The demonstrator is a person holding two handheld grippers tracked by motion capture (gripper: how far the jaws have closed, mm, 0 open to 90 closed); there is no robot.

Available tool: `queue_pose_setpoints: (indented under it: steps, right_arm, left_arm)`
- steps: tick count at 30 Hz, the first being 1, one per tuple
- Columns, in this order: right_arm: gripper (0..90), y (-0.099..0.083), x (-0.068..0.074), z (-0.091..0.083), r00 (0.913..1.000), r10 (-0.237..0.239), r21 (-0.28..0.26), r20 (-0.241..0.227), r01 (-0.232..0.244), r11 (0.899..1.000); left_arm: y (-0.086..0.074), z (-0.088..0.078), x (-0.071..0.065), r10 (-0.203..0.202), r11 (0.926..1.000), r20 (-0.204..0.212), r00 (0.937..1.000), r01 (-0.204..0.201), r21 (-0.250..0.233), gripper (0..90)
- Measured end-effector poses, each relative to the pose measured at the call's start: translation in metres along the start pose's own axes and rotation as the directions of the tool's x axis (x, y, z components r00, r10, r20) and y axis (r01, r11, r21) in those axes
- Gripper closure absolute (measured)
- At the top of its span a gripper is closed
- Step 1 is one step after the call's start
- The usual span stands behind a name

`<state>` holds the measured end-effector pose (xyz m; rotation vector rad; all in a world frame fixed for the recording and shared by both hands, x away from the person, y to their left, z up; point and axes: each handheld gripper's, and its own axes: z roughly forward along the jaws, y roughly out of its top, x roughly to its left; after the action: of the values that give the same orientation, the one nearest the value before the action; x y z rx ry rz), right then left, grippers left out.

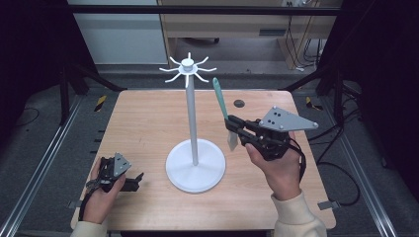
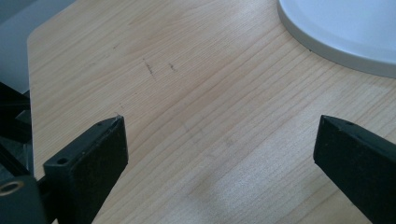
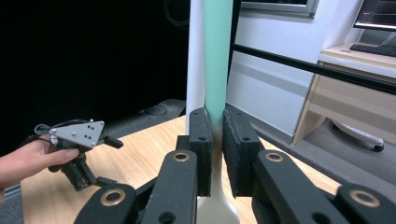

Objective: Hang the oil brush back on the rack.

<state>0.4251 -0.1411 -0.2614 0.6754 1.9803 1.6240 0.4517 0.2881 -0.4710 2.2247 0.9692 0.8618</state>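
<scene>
Counter [image 1: 148,123]: one, light wood, rounded corners; one small dark round mark [image 1: 239,103] near its far edge, right of centre.

Stand [image 1: 192,118]: one, white, upright at mid-counter; round base, one thin pole, a ring of curved hooks at the top. All hooks bare. It rises between the two hand-held grippers; its pole stands just left of the spatula.

Spatula [image 1: 220,101]: one, teal handle with a pale blade, held off the counter, right of the pole, handle up and tilted slightly left, blade down. Its tip sits below and right of the hooks, apart from them.

Right hand-held gripper [image 1: 232,126]: clenched on the spatula, pads pressed on the lower handle just above the blade.

Left hand-held gripper [image 1: 138,178]: released, jaws wide apart with bare wood between them; resting low at the near left of the counter, close to the base's rim, pointing right.

Containers: none.
</scene>
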Motion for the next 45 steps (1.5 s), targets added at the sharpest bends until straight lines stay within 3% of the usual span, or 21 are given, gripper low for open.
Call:
queue_pose_setpoints:
  steps: [20, 45]
  right_arm:
    - [82.3, 0.007, 0.004, 0.006, 0.9997, -0.026, 0.036, -0.004, 0.026, 0.999]
    - [82.2, 0.007, 0.002, 0.027, 0.9999, -0.013, 0.059, -0.009, 0.014, 0.998]
  left_arm:
    - [0.0, 0.0, 0.0, 0.001, 1.0, 0.004, 1.0, -0.001, 0.002, 2.6]
    - [0.0, 0.0, 0.0, 0.002, 1.0, 0.002, 1.0, -0.002, 0.001, 2.5]
